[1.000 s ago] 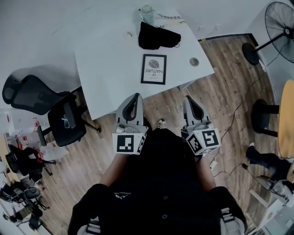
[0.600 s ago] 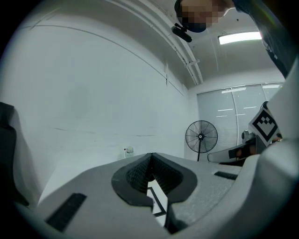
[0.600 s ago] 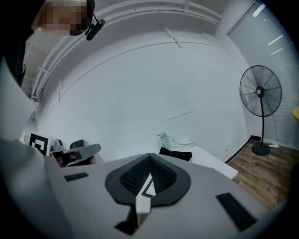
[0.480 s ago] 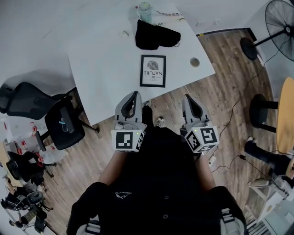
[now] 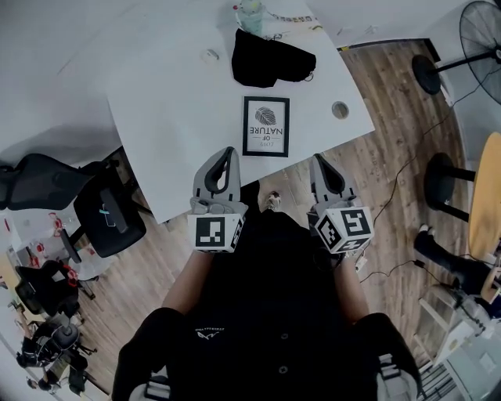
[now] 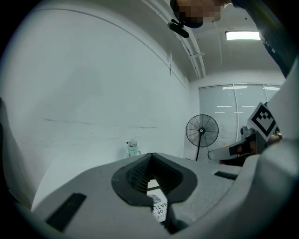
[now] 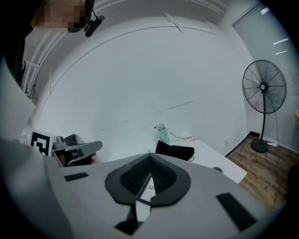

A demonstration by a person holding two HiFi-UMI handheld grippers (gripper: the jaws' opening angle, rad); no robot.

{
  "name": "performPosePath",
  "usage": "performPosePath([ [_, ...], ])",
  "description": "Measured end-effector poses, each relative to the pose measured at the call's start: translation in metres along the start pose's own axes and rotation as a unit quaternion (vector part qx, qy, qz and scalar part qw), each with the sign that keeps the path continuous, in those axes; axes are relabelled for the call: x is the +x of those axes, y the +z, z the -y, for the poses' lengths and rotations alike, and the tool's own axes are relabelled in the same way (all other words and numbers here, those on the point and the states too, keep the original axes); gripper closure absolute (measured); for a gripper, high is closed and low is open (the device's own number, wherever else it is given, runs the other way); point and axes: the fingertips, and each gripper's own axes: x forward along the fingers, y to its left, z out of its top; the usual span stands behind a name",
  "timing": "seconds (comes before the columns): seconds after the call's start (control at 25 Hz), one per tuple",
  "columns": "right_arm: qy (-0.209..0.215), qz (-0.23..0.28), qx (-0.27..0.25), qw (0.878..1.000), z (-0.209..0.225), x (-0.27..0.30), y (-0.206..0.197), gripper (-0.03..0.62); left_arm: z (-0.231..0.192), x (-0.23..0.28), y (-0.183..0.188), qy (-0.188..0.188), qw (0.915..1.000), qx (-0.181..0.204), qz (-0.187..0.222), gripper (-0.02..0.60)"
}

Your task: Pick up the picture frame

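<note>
The picture frame lies flat on the white table; it has a black border and a white print with a leaf and lettering. Both grippers hover side by side at the table's near edge, short of the frame. The left gripper is shut and holds nothing; the right gripper is likewise shut and empty. In the left gripper view the frame shows through the slit below the closed tips. The right gripper view shows the frame the same way under its tips.
A black cloth and a pale bottle sit beyond the frame. A small round cap lies near the table's right edge. A black office chair stands to the left, a fan and a stool to the right.
Both grippers have come forward a little, from over the floor to the table's near edge, and the frame now sits closer to their tips. Both stay shut.
</note>
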Motion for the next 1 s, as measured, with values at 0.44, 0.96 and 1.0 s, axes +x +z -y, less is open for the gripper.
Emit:
performPosePath([
  [0.44, -0.019, -0.04, 0.012, 0.999, 0.014, 0.054, -0.013, 0.595, -0.024, 0.047, -0.028, -0.018, 0.9988, -0.01, -0.046, 0.575],
  [0.96, -0.025, -0.086, 0.026, 0.996, 0.017, 0.102, -0.043, 0.595, -0.045, 0.084, -0.076, -0.022, 0.9938, -0.01, -0.108, 0.575],
  [1.0, -0.027, -0.09, 0.027, 0.995, 0.018, 0.105, -0.046, 0.595, -0.046, 0.087, -0.08, -0.023, 0.9933, -0.01, -0.113, 0.575],
])
